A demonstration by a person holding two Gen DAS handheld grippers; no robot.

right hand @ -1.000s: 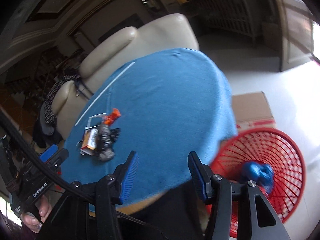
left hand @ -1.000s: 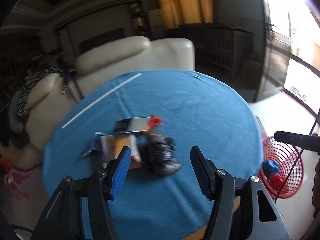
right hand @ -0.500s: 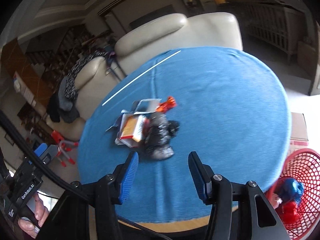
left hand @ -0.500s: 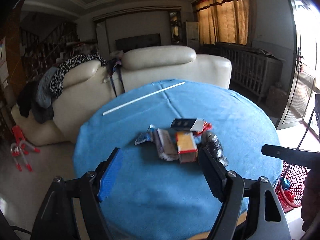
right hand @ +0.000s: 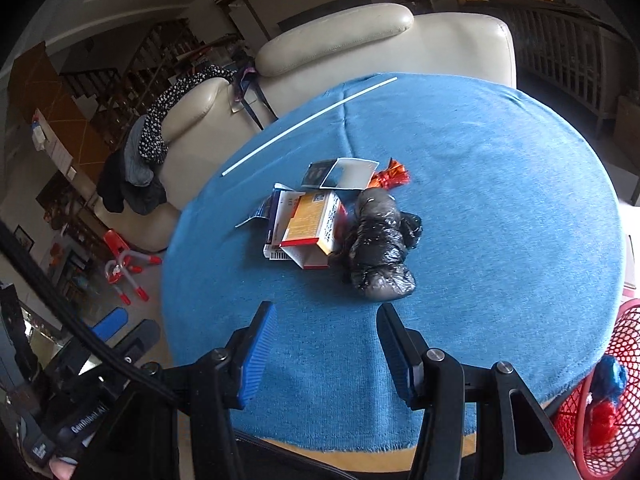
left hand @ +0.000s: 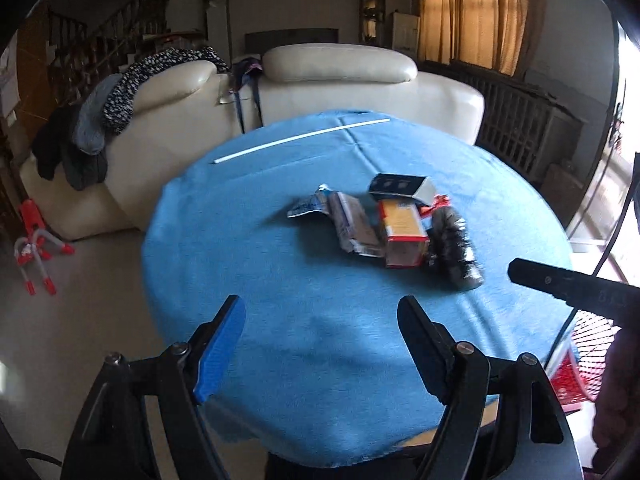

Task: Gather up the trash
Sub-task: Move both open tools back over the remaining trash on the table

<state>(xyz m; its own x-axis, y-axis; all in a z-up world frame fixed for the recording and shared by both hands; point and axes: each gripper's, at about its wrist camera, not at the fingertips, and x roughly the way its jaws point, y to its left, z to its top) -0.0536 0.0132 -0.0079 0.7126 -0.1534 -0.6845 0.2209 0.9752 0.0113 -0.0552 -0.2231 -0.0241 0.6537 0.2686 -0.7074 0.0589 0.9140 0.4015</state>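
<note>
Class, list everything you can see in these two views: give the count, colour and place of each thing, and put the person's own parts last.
round table with blue cloth: one, blue, centre
thin white stick: one, white, table's far edge
crumpled black plastic bag: one, black, mid-table
orange and white cardboard box: one, left of and against the bag
dark flattened carton: one, behind the box
orange foil wrapper: one, behind the bag
red mesh basket: one, floor, right of table
cream leather sofa: one, behind table
left gripper: one, black and blue, open, empty
right gripper: one, open, empty
</note>
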